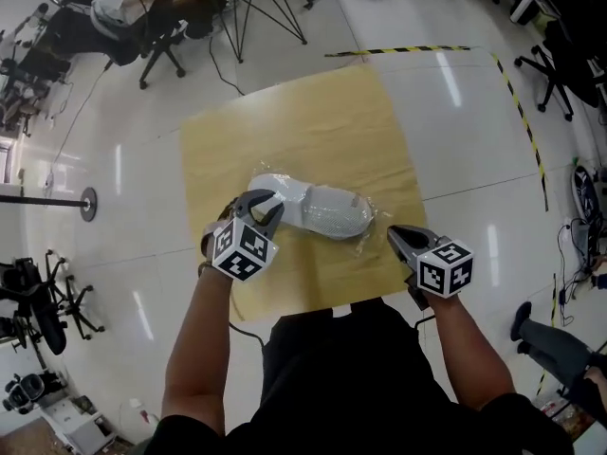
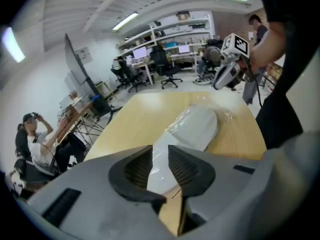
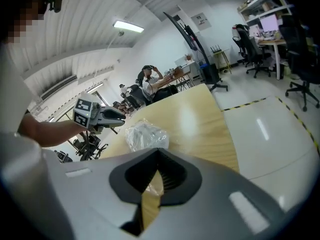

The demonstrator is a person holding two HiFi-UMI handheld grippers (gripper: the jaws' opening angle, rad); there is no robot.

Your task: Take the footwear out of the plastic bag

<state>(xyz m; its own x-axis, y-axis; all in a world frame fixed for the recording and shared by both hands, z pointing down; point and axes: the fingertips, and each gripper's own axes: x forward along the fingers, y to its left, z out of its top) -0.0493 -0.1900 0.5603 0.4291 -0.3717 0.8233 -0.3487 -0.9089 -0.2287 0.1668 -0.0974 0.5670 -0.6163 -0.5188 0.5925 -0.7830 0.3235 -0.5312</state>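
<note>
Hovering my left tongs, spread and empty, at the near end of the plastic bag, I risk pinching only film, or dragging the white footwear inside it across the table. My right tongs (pressed together, holding nothing) aren't steadying it. No writing is readable anywhere.

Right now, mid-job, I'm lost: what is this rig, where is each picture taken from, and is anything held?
No robot: a person holds a two-fingered gripper in each hand. The head view looks down from the person's head; each gripper view rides on one gripper, looking forward along it. On the wooden table lies a white shoe inside a clear plastic bag. The left gripper is at the bag's end, fingers apart, clamping nothing. The right gripper is beside the bag, fingers shut, empty.
</note>
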